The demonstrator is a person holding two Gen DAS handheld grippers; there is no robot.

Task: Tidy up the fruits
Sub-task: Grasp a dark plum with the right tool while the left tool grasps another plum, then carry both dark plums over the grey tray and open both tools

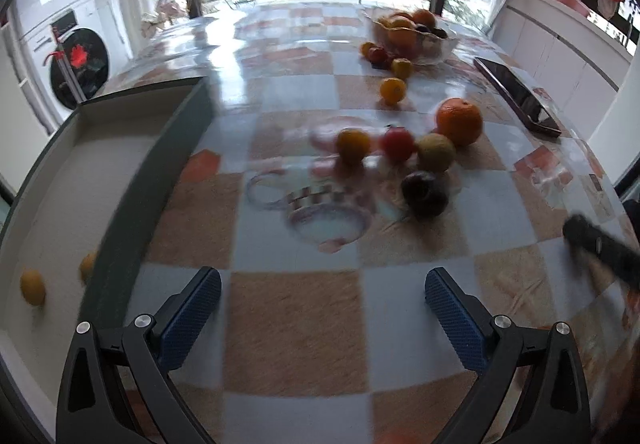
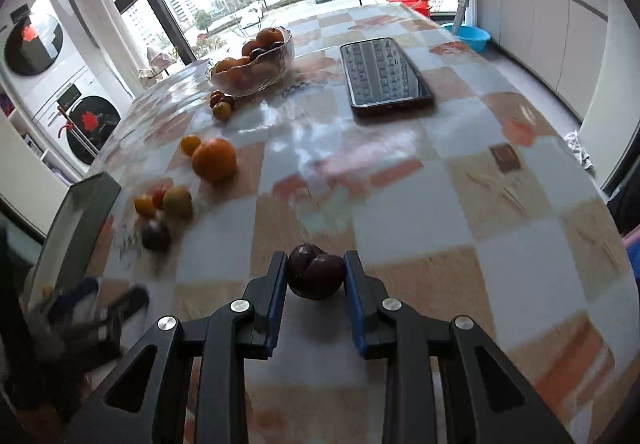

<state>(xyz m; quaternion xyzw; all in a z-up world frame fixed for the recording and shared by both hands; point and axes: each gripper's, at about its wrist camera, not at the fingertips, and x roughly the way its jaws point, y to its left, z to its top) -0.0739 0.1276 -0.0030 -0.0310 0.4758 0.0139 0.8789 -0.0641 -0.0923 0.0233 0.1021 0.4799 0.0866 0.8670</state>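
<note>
While clamped between ribbed blue pads, right gripper grips glossy dark plum above checkered tablecloth. Left gripper gapes wide, holding nothing, beside shallow green-walled box with small oranges. Round fruit clustered mid-table; rippled glass bowl far back.

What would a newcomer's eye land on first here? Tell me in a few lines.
First, the dark plum clamped between the right gripper's blue pads, low in the right wrist view. Next, the big orange beside a cluster of small fruit on the checkered tablecloth, with the glass fruit bowl further back. The left gripper stands open and empty beside the grey tray.
</note>
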